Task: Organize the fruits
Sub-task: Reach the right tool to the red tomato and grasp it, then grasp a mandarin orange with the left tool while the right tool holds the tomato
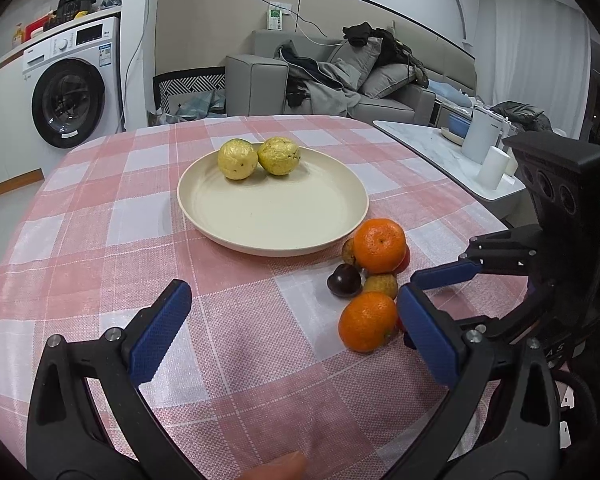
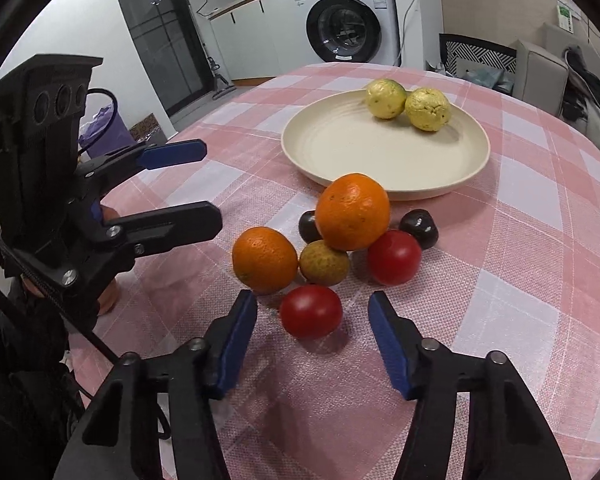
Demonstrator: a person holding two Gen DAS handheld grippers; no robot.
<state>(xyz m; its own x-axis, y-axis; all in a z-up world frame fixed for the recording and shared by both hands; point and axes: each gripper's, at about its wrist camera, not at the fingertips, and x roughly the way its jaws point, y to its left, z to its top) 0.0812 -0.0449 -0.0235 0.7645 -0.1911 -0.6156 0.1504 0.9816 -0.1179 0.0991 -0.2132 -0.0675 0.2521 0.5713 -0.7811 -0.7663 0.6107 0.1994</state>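
Fruits are partly sorted. Left wrist view: two yellow fruits (image 1: 259, 157) already sit on the cream plate (image 1: 204, 216), far side; rest of plate bare. Pile remains on the checked cloth (image 1: 100, 216) just beside plate's near rim: two oranges (image 1: 367, 321), a dark plum (image 1: 344, 281), a greenish fruit (image 1: 381, 285), w/ red ones mostly hidden. Left gripper (image 1: 292, 328) has jaws spread wide, nothing btwn them; pile lies near its right finger. Right gripper (image 1: 414, 286) reaches in from the right edge.

Right wrist view: red tomato (image 2: 311, 311) lies btwn the jaws of right gripper (image 2: 312, 320), near the tips, gaps either side, so not clamped yet. Second tomato (image 2: 394, 257) and second plum (image 2: 419, 228) sit beyond. Judging by this, most of the job is left.
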